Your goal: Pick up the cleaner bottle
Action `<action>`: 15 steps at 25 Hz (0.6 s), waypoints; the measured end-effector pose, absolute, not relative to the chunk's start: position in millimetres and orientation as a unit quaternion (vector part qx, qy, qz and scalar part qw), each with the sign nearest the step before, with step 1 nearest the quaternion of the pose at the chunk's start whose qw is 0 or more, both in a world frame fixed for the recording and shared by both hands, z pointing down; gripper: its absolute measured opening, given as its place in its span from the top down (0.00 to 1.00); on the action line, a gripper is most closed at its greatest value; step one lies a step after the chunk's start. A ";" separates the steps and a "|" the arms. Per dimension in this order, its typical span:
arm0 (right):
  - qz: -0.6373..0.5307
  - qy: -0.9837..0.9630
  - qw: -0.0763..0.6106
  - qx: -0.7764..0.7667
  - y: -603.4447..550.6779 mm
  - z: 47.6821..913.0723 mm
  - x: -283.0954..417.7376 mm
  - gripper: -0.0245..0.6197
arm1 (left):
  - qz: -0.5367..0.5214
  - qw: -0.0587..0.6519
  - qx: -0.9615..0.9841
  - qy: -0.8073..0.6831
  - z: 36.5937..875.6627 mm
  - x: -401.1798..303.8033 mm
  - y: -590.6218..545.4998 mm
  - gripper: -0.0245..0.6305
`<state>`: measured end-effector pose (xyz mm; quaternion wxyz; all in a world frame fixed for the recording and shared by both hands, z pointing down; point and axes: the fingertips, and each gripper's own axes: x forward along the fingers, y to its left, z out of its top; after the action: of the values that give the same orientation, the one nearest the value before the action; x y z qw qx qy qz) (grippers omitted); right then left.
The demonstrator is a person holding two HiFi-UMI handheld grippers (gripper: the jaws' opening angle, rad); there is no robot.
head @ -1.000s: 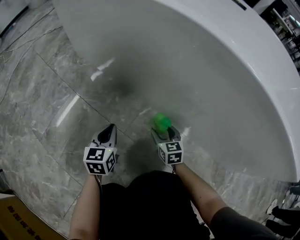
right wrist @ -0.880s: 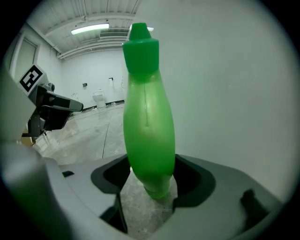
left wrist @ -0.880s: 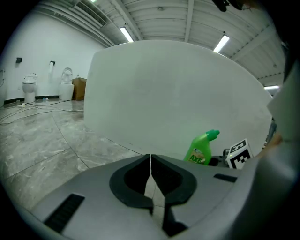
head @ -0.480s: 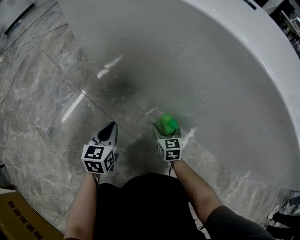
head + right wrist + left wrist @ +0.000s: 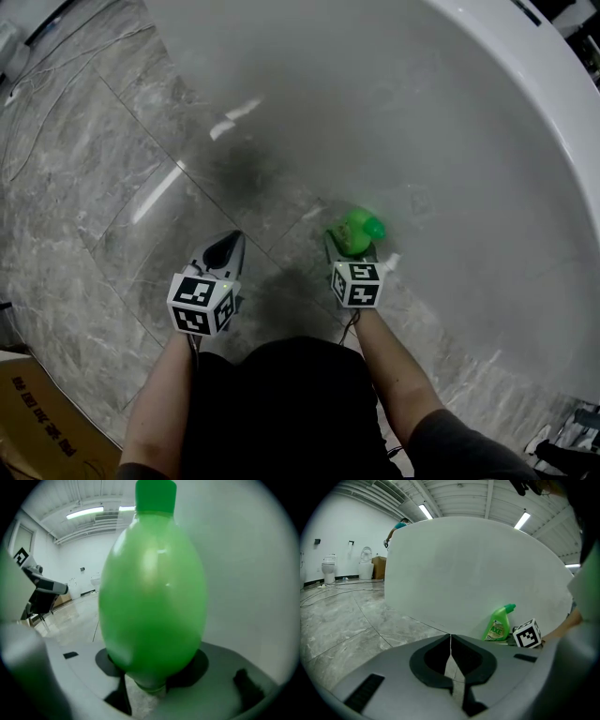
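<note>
The green cleaner bottle (image 5: 357,230) stands upright on the grey marble floor beside the white tub. In the right gripper view the bottle (image 5: 152,588) fills the picture, its cap on top. My right gripper (image 5: 352,249) reaches around the bottle's lower body. Its jaws have just been closing, and the pads (image 5: 199,663) now press against both sides of the bottle. My left gripper (image 5: 226,249) hangs shut and empty over the floor to the left. From the left gripper view, the labelled bottle (image 5: 499,624) shows next to the right gripper's marker cube (image 5: 527,634).
A large white bathtub (image 5: 487,122) curves across the back and right, close behind the bottle. A cardboard box (image 5: 37,422) lies at the bottom left. Cables (image 5: 37,103) run over the floor far left. A toilet (image 5: 329,567) stands by the distant wall.
My right gripper has moved forward toward the tub and now closes around the green bottle. The left gripper has stayed beside it, shut.
</note>
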<state>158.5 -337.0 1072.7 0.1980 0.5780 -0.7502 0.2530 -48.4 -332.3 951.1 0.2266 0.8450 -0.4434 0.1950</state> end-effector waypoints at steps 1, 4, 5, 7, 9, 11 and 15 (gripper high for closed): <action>0.256 -0.753 0.194 0.574 -336.8 1071.8 157.8 0.64 | 0.197 0.226 0.845 -0.442 951.7 -48.5 -330.6 0.94; 0.282 -0.761 0.167 0.559 -335.2 1069.1 150.5 0.64 | 0.200 0.226 0.845 -0.441 951.9 -51.7 -326.5 0.94; 0.296 -0.765 0.155 0.551 -334.5 1068.1 146.2 0.64 | 0.199 0.227 0.844 -0.443 951.8 -53.4 -325.5 0.94; 0.332 -0.772 0.118 0.529 -332.1 1065.4 135.1 0.65 | 0.196 0.230 0.842 -0.446 951.0 -56.9 -323.8 0.94; 0.372 -0.779 0.072 0.500 -328.8 1061.2 120.9 0.65 | 0.191 0.234 0.841 -0.449 948.7 -60.7 -322.1 0.94; 0.402 -0.786 0.030 0.469 -325.3 1054.5 104.9 0.65 | 0.185 0.236 0.841 -0.450 944.3 -64.7 -319.9 0.94; 0.447 -0.796 -0.050 0.405 -322.9 1031.1 69.4 0.65 | 0.179 0.233 0.842 -0.452 937.5 -78.1 -314.6 0.94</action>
<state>69.4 -322.9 1031.1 -0.0501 0.4048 -0.7962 0.4468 -78.1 -314.6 937.5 0.2331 0.8424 -0.4518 0.1788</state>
